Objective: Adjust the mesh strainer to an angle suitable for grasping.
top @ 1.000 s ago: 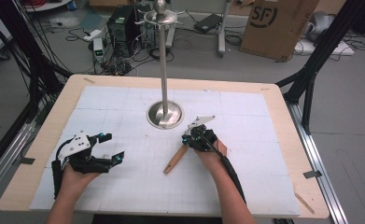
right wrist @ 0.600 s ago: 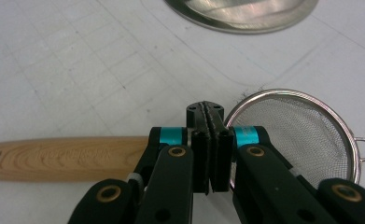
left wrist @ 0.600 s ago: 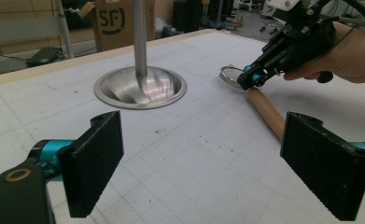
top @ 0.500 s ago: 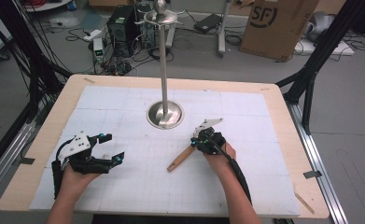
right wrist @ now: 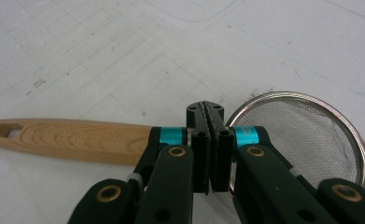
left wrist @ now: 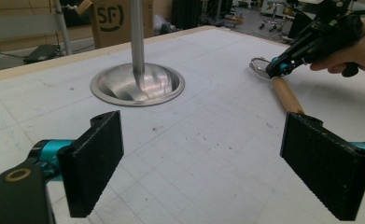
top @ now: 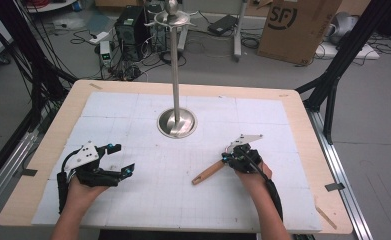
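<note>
A small strainer lies low over the white mat, its wooden handle (top: 208,172) pointing toward the front left and its wire mesh bowl (right wrist: 306,130) under the right hand. My right gripper (right wrist: 205,114) is shut on the strainer's neck, between the handle (right wrist: 68,138) and the bowl. In the high view this right gripper (top: 226,159) sits right of centre. My left gripper (top: 122,159) rests at the front left, open, with nothing between its pads (left wrist: 96,163). From the left gripper view, the right gripper (left wrist: 276,70) and the handle (left wrist: 286,94) show at the far right.
A tall metal stand rises from a round steel base (top: 177,122) at the mat's middle back. The wooden table rim (top: 303,120) borders the mat. Beyond the table stand a cardboard box (top: 295,27), a computer case and floor cables.
My right gripper has slid to the right across the mat, taking the strainer with it. The left gripper has stayed where it was.
</note>
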`<state>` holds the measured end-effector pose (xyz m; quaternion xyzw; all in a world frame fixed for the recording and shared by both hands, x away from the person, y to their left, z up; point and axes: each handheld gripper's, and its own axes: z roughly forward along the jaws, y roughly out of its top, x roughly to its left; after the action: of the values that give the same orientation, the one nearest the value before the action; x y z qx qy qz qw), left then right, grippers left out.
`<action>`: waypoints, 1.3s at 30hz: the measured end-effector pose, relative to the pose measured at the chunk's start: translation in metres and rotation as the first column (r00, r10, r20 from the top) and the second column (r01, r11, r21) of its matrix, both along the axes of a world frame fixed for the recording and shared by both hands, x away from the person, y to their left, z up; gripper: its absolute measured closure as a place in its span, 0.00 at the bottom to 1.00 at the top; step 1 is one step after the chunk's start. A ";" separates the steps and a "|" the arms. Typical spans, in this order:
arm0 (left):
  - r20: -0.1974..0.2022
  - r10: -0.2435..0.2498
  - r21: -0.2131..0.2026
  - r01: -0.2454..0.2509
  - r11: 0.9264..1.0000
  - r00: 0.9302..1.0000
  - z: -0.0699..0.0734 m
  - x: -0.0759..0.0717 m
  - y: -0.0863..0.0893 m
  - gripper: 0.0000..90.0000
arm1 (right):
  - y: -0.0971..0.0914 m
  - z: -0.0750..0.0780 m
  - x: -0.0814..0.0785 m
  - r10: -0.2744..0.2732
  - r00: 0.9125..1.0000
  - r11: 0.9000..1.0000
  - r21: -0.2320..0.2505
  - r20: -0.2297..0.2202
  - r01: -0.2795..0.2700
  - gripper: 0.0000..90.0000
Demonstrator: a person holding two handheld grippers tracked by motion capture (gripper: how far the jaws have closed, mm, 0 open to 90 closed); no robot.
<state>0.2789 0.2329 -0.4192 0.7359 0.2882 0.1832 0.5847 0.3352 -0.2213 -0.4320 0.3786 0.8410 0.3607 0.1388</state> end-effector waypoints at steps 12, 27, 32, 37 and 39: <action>-0.003 -0.004 0.004 0.004 1.000 1.000 -0.001 0.000 -0.001 0.15 | -0.003 0.005 -0.011 0.001 0.999 1.000 0.007 0.041 -0.001 0.94; -0.001 -0.002 0.003 0.002 1.000 1.000 -0.001 0.000 -0.001 0.15 | 0.022 0.002 -0.055 0.220 0.975 0.974 0.044 0.028 -0.221 0.94; -0.001 -0.001 0.000 0.001 1.000 1.000 -0.001 0.000 -0.001 0.15 | 0.036 -0.004 -0.058 0.256 0.966 0.966 0.036 0.016 -0.257 0.94; -0.002 0.000 -0.001 0.000 1.000 1.000 0.000 0.000 0.000 0.15 | 0.046 -0.008 -0.052 0.265 0.964 0.964 0.028 0.011 -0.265 0.94; -0.003 -0.002 0.000 0.002 1.000 1.000 -0.001 0.000 0.000 0.15 | 0.050 -0.008 -0.049 0.258 0.966 0.966 0.026 0.013 -0.258 0.94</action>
<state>0.2790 0.2331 -0.4198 0.7365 0.2881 0.1816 0.5844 0.2863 -0.1715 -0.4396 0.2663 0.8773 0.3891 0.0896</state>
